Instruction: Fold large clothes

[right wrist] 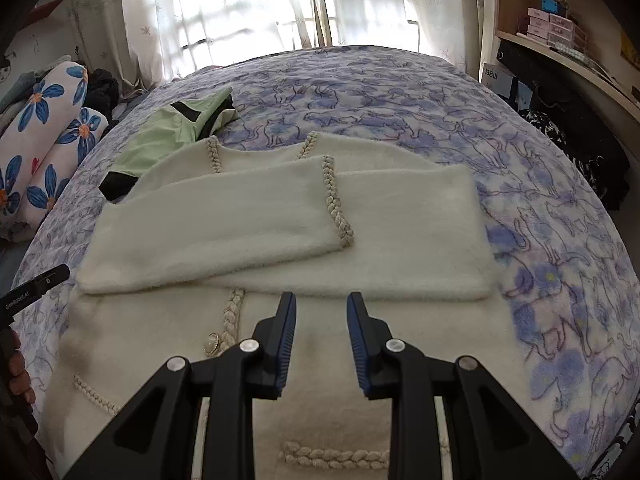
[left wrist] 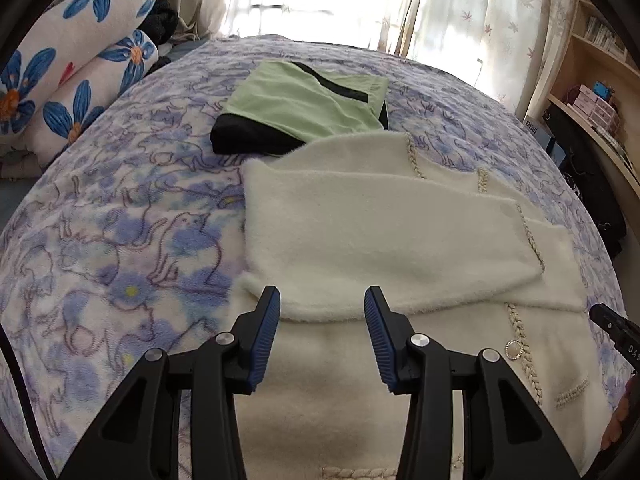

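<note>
Both tools (left wrist: 322,296) (right wrist: 321,300) open above cardigan (right wrist: 280,208) hem; bedspread (right wrist: 540,200) free approx. rightward.

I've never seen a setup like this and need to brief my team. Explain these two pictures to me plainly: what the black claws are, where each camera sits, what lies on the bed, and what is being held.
There is no robot here. A person holds a two-finger gripper in each hand, and a fisheye camera on each looks forward along its fingers, which bends the picture. One picture shows the left gripper, the other the right gripper. Both are open and hold nothing. They hover over a cream fuzzy cardigan with braided trim, spread on a bed with a blue cat-print blanket. Its two sleeves are already folded across the chest. Behind it lies a folded green and black garment. Flowered bedding rolls lie at the left.
</note>
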{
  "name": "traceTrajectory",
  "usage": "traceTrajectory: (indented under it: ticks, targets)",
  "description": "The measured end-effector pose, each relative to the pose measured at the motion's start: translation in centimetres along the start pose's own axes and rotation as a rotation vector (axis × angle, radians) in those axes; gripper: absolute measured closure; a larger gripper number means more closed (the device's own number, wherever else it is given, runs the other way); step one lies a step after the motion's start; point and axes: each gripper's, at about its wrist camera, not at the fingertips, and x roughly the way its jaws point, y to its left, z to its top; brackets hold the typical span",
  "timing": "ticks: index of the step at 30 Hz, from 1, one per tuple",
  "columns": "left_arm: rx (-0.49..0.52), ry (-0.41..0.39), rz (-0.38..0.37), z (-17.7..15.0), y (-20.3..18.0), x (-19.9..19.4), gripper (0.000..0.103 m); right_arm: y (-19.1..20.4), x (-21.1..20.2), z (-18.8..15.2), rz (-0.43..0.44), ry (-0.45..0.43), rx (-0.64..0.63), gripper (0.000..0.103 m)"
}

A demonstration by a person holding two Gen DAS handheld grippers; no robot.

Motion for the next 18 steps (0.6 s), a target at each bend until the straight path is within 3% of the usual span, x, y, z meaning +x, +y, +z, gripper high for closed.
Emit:
traceTrajectory:
  ticks: [5,14,18]
  targets:
    - [0.020,-0.039,0.023,-1.6,0.4,-3.9,0.060,-0.8,-2.9,-1.8,-0.001,-0.027,0.002,0.077]
    - [0.054,-0.038,0.046,-6.0,1.9,-9.2,0.059,-4.2,-7.0,-6.3,-0.016,-0.045,0.014,0.077]
    - [0.074,-0.023,0.045,-8.3,2.5,-10.2,0.054,-5.9,-7.9,-8.2,-0.027,-0.035,0.018,0.077]
